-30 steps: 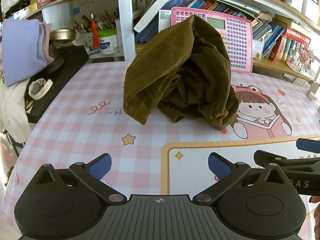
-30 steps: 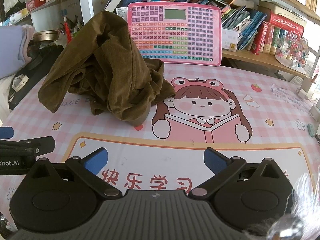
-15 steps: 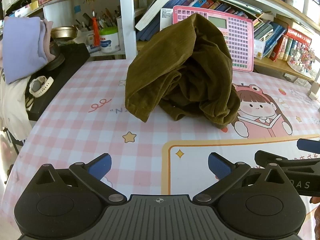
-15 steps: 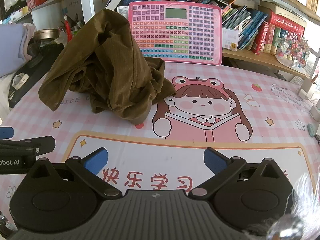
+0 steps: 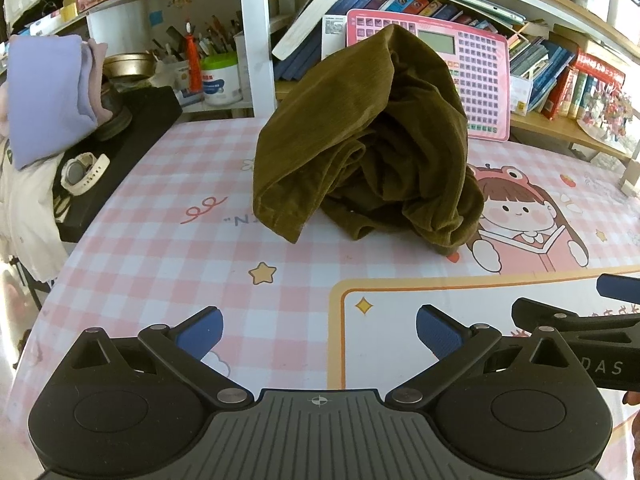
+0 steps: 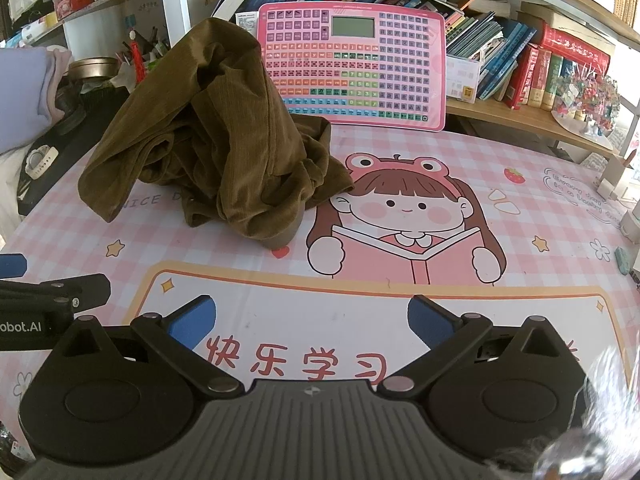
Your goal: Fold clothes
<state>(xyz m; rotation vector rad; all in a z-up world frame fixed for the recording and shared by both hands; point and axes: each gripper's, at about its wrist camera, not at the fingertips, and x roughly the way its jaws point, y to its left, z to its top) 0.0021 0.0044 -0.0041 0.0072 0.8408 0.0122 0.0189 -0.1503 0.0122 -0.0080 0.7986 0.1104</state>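
Table (image 5: pixel 152 240): garment (image 5: pixel 368 140) beyond fingers (image 5: pixel 200 332)

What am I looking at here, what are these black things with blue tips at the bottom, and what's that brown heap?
Those are two hand-held grippers, one in each of a person's hands, each with a camera looking along its jaws. One picture is from the left gripper, the other from the right gripper. Both have their jaws open and hold nothing. The heap is an olive-brown corduroy garment, crumpled and unfolded, on a pink checked cartoon table mat. A pink keyboard toy leans behind it.
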